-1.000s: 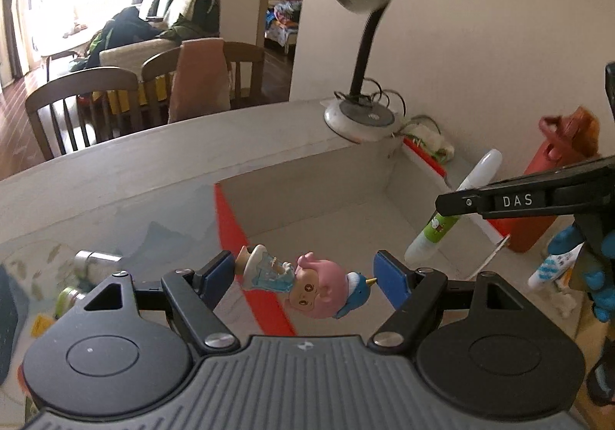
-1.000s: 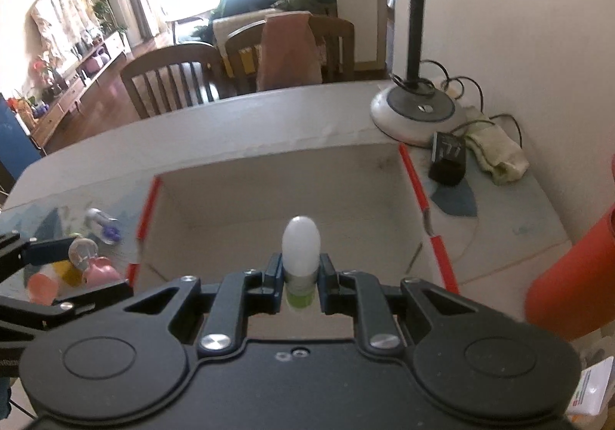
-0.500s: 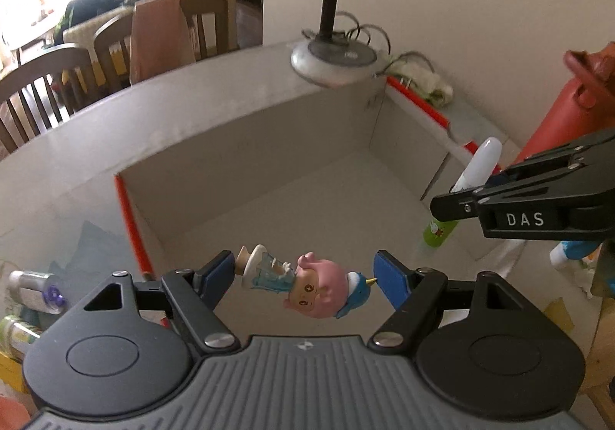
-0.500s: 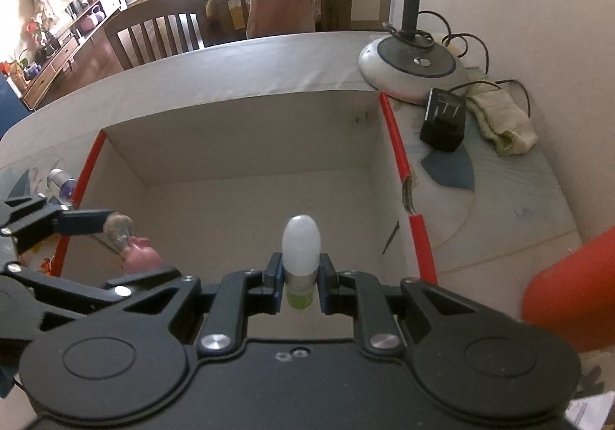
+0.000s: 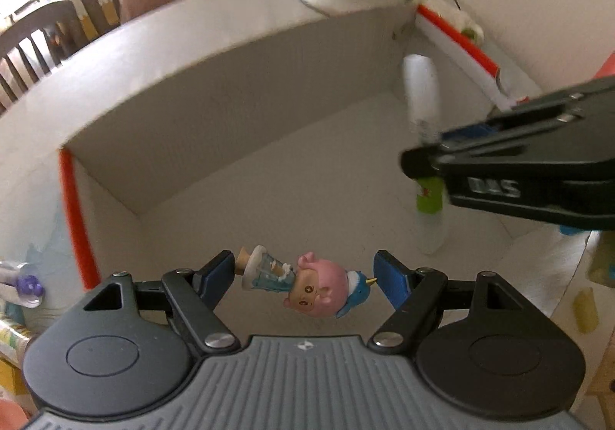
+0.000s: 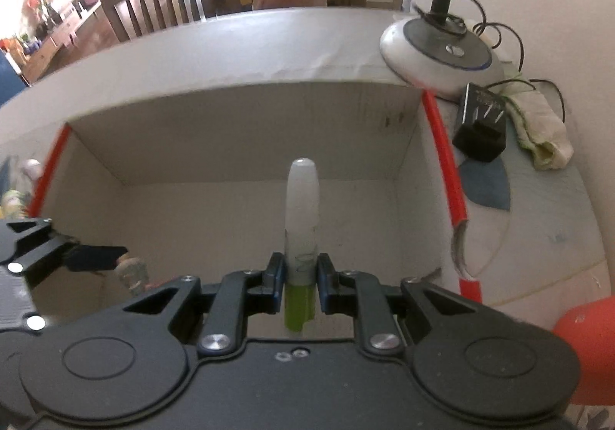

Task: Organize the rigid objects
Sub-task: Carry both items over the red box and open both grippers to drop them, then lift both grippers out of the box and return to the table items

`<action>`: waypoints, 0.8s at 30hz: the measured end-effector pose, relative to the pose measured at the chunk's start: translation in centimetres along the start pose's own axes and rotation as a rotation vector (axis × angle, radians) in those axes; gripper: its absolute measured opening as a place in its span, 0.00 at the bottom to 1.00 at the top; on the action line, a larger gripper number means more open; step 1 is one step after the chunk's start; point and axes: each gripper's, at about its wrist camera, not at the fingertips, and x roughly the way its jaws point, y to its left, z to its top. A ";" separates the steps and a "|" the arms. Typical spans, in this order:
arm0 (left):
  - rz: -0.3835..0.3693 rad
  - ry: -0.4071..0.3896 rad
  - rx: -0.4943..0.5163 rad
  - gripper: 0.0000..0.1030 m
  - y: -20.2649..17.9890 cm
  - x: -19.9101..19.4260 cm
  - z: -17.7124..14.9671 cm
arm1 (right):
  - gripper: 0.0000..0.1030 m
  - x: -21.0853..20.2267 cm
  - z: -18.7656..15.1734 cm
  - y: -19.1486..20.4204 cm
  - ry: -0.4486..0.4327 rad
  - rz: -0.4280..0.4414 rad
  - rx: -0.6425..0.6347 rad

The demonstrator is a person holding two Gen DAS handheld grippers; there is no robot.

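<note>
Risk sits mostly with the figurine [image 5: 307, 282]: the left claw [image 5: 303, 272] pinches it end to end, feet on one pad and beak on the other, above the near floor of the box [image 5: 215, 130]. Such a hold could let it pivot free and tumble. The right claw [image 6: 301, 274], pressed onto the tube [image 6: 301, 222] over the box's middle, might bump its neighbour.

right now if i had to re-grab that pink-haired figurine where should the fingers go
Probably as the left gripper holds it now: the pink-haired figurine lies crosswise, one finger on its flat round base and one on the blue hat tip. Come from above, over the open cardboard box; the base gives a flat face, while the head is rounded.
</note>
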 end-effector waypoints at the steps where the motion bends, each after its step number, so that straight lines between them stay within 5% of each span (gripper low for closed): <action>1: -0.004 0.013 -0.005 0.77 0.0 0.2 0.1 | 0.16 0.5 0.0 -0.1 0.011 -0.004 0.007; 13: -0.007 0.100 -0.016 0.77 0.1 2.2 1.2 | 0.22 2.3 -0.2 -0.7 0.080 -0.010 0.024; 24: 0.012 0.097 -0.008 0.77 0.4 2.1 1.4 | 0.52 0.8 -0.3 -0.9 0.051 0.037 0.046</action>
